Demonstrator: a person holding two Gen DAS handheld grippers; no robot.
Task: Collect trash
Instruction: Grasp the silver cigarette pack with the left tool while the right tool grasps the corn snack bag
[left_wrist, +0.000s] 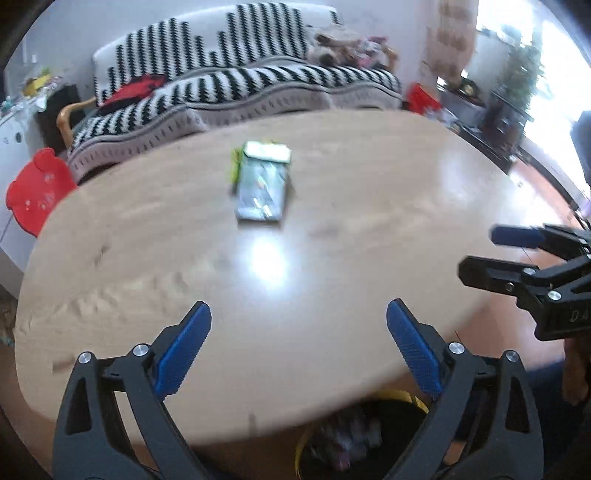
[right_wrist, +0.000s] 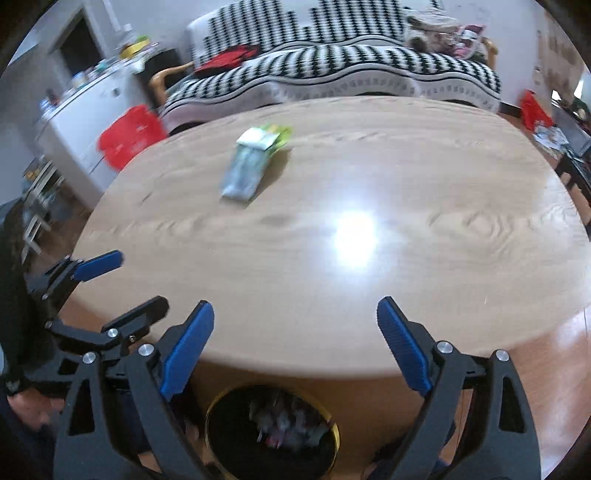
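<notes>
**A:** Where does the remaining trash lie, relative to the two grippers?

**B:** One flat wrapper (left_wrist: 263, 186) rests on the wooden table (left_wrist: 369, 229), toward the far edge beside the striped sofa (left_wrist: 236, 85). Both grippers hover over the near edge, well apart from it. The bin (right_wrist: 271, 430), already holding crumpled scraps, stands on the floor just below the near rim.

**A:** State of the jaws?

**B:** The left gripper (left_wrist: 299, 314) stands spread wide, with nothing between its blue pads. The right gripper (right_wrist: 295, 314) is likewise wide and empty.

**A:** How is the wrapper oriented?

**B:** In the left wrist view its long axis runs almost straight away from the jaws, near the centre line. In the right wrist view the wrapper (right_wrist: 251, 166) sits left of centre and slants.

**A:** Which hand is better placed?

**B:** Probably the left, since the wrapper lies squarely ahead of it. The reach is forward across the table; closing across the short sides seems easiest. Blur hides the wrapper's thickness.
</notes>
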